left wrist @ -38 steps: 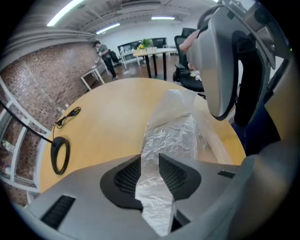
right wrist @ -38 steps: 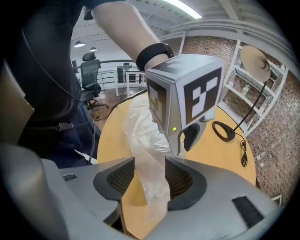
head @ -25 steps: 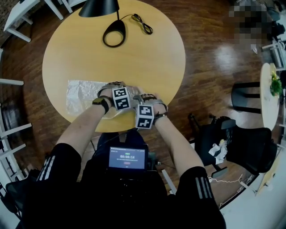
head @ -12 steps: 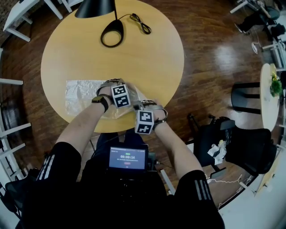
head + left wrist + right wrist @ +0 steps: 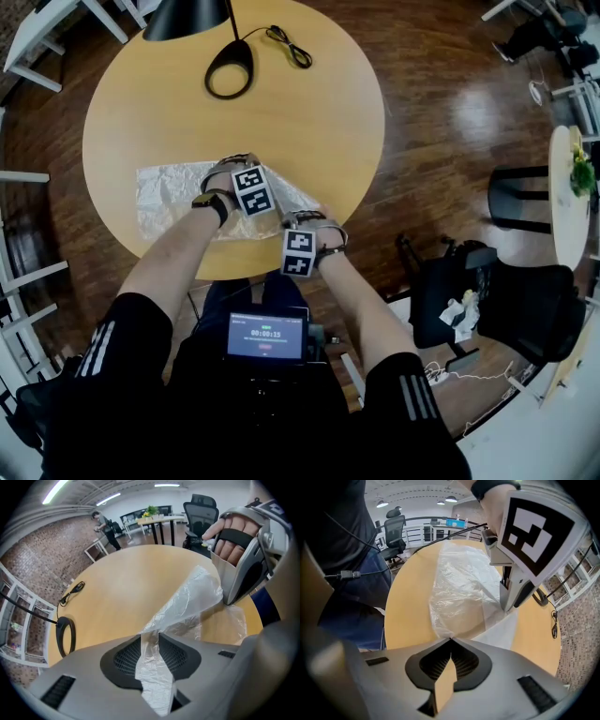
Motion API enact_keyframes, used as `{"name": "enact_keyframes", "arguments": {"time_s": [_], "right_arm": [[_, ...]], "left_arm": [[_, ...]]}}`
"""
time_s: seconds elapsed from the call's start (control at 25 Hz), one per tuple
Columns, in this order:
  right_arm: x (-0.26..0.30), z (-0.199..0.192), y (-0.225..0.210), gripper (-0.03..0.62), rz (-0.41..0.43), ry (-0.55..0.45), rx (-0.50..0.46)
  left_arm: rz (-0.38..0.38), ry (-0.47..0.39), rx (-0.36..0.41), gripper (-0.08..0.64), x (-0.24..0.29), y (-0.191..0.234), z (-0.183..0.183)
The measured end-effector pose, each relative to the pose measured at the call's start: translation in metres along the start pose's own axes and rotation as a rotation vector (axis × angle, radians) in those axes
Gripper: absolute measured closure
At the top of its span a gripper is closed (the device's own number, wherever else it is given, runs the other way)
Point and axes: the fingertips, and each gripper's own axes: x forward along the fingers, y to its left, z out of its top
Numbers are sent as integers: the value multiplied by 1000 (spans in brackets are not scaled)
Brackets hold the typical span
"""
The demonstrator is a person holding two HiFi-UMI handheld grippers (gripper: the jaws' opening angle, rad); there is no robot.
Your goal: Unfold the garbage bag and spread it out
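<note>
The translucent garbage bag [image 5: 173,192] lies crumpled on the front left of the round yellow table [image 5: 309,122]. In the left gripper view my left gripper [image 5: 151,637] is shut on a strip of the bag [image 5: 187,602], and the film runs back between its jaws. In the right gripper view my right gripper [image 5: 450,641] is shut, with the bag's gathered edge [image 5: 459,588] pinched at its tip. In the head view the left marker cube [image 5: 253,190] sits over the bag, and the right marker cube [image 5: 300,253] hangs at the table's front edge. The film rises between the two grippers.
A black lamp with a ring base [image 5: 230,70] and a cable [image 5: 286,45] stands at the table's far side. A small screen [image 5: 265,335] hangs on the person's chest. Black chairs [image 5: 525,309] stand to the right and white furniture [image 5: 28,272] to the left.
The left gripper has moved a little farther onto the table and the right gripper has drawn back toward the front edge. More film shows between them.
</note>
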Motion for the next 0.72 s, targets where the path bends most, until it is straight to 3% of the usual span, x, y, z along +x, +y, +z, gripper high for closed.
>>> {"name": "enact_keyframes", "arguments": {"time_s": [0.4,0.72], "right_arm": [[-2,12,-20,523,-6,-79,157],[-27,18,-40,502,-75,-175,244]], "left_arm": [[-6,-6,29,430,-4,4,-4],[30,-156,73,430,-60,-5,2]]}}
